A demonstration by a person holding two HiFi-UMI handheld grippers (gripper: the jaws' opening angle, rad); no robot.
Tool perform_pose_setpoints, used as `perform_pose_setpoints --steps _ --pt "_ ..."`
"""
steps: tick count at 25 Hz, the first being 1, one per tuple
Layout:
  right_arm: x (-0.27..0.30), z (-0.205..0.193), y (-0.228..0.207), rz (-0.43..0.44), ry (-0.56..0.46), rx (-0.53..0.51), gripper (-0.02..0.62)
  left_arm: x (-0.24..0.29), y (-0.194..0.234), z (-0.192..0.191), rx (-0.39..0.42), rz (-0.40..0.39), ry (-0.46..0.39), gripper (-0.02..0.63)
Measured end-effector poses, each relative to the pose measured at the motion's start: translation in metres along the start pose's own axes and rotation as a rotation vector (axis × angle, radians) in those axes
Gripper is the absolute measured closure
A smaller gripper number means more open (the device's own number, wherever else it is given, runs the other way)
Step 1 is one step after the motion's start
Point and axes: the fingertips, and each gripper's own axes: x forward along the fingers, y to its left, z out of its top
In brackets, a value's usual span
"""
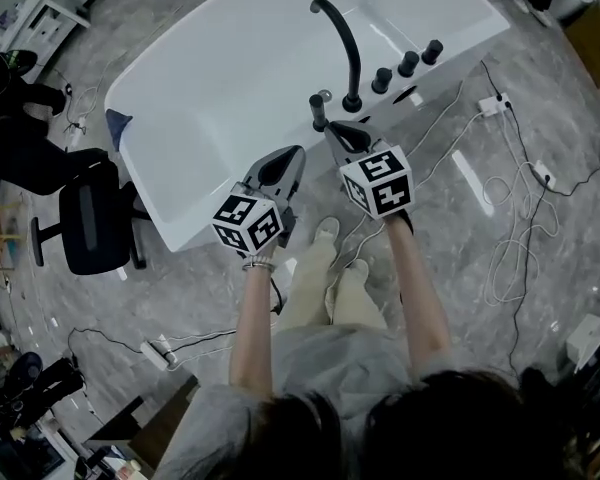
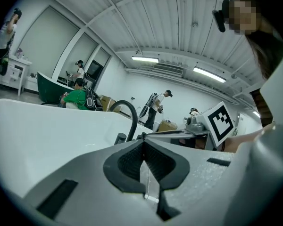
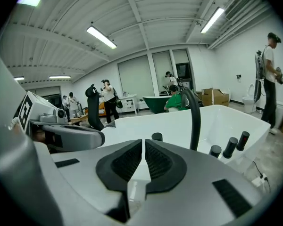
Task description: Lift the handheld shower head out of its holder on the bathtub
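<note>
The black handheld shower head [image 1: 318, 111] stands upright in its holder on the near rim of the white bathtub [image 1: 210, 88], beside the tall curved black faucet [image 1: 342, 38]. My right gripper [image 1: 334, 130] points at the rim just short of the shower head, its jaws shut and empty. My left gripper [image 1: 291, 155] hovers lower left of it over the tub's edge, also shut and empty. The right gripper view has the shower head's cap [image 3: 156, 136] just beyond the closed jaws [image 3: 144, 142]. In the left gripper view it [image 2: 120, 138] sits left of the tips [image 2: 143, 142].
Three black knobs [image 1: 408, 63] line the rim right of the faucet. A blue cloth [image 1: 117, 125] hangs at the tub's left corner. A black office chair [image 1: 95, 230] stands on the left, with cables [image 1: 510, 218] and a power strip [image 1: 158, 353] on the floor. Several people stand in the background.
</note>
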Motion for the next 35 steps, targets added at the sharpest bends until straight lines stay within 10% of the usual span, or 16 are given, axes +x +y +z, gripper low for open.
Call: perform_pose_setpoints --steps 35 --pt "0.146 -0.101 -0.053 -0.050 0.098 0.106 0.425 0.068 0.103 -0.085 -0.093 0.014 0.127 0.601"
